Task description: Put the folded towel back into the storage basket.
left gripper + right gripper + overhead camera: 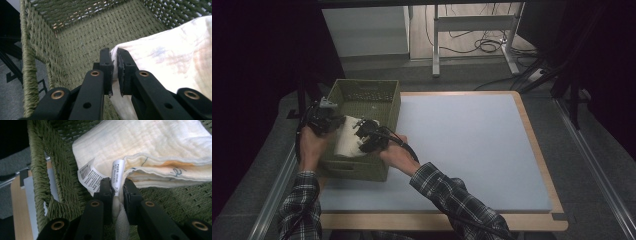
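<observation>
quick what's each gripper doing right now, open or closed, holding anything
Left gripper: closed, pinching an edge of the folded cloth inside the green basket.
Right gripper: closed on the same cloth, beside its care labels.

A dim room: grey carpet (592,200), a white cabinet (367,30), cables (484,45) on the floor.

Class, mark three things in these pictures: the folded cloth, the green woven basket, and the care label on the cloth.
folded cloth (155,142), right gripper view, upper flat face.
green woven basket (393,102), high view, right wall.
care label (88,175), right gripper view, printed face.
</observation>
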A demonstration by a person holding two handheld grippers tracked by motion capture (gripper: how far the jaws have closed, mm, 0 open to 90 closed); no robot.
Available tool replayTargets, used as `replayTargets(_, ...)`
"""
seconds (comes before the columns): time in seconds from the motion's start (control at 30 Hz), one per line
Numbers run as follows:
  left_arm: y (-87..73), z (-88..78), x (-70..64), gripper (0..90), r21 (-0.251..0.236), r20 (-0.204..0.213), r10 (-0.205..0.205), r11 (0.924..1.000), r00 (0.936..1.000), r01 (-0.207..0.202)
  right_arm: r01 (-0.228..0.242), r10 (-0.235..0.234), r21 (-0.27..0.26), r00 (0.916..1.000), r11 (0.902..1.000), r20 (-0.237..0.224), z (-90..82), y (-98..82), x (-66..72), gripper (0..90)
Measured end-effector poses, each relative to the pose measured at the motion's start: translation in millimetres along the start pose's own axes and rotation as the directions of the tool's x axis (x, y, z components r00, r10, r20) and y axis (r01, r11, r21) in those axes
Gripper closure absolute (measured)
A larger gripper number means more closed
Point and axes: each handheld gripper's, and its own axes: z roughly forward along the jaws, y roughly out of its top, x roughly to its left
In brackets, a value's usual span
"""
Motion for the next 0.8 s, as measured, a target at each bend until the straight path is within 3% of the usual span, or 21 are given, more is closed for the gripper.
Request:
replayTargets(0.47, 1.0, 18.7, -1.3, 83.1, 0.089, -0.014, 0.021, 0.9959, 0.9997, -0.02, -0.001, -0.003, 0.117, 0.9992, 0.9932, 0.039, 14.5, 11.2, 3.4, 76.8)
replayTargets(0.57, 0.7, 23.2, -1.9, 82.0, 0.102, -0.021, 0.019, 0.9946, 0.9996, -0.017, -0.009, 0.004, 0.133, 0.9995, 0.991, 0.032, 16.1, 12.5, 2.6, 70.6)
replayTargets(0.63, 0.7, 24.4, -2.2, 74.1, 0.105, -0.028, 0.018, 0.9943, 0.9994, -0.015, -0.008, 0.004, 0.129, 0.9994, 0.9917, 0.035, 15.8, 13.5, 2.8, 62.9)
replayTargets(0.67, 0.8, 24.9, -2.6, 74.1, 0.104, -0.041, 0.019, 0.9945, 0.999, -0.015, -0.008, 0.004, 0.129, 0.9994, 0.9917, 0.035, 15.8, 13.5, 2.8, 62.9)
replayTargets(0.7, 1.2, 23.7, -2.3, 67.2, 0.094, -0.05, 0.013, 0.9956, 0.9986, -0.009, -0.017, 0.013, 0.11, 0.9993, 0.9938, 0.036, 12.6, 14.0, 0.6, 61.2)
replayTargets(0.8, 1.8, 21.2, -0.8, 59.2, 0.08, -0.055, -0.004, 0.9968, 0.9985, 0.009, -0.036, 0.033, 0.068, 0.9988, 0.997, 0.037, 2.9, 14.6, -4.5, 60.6)
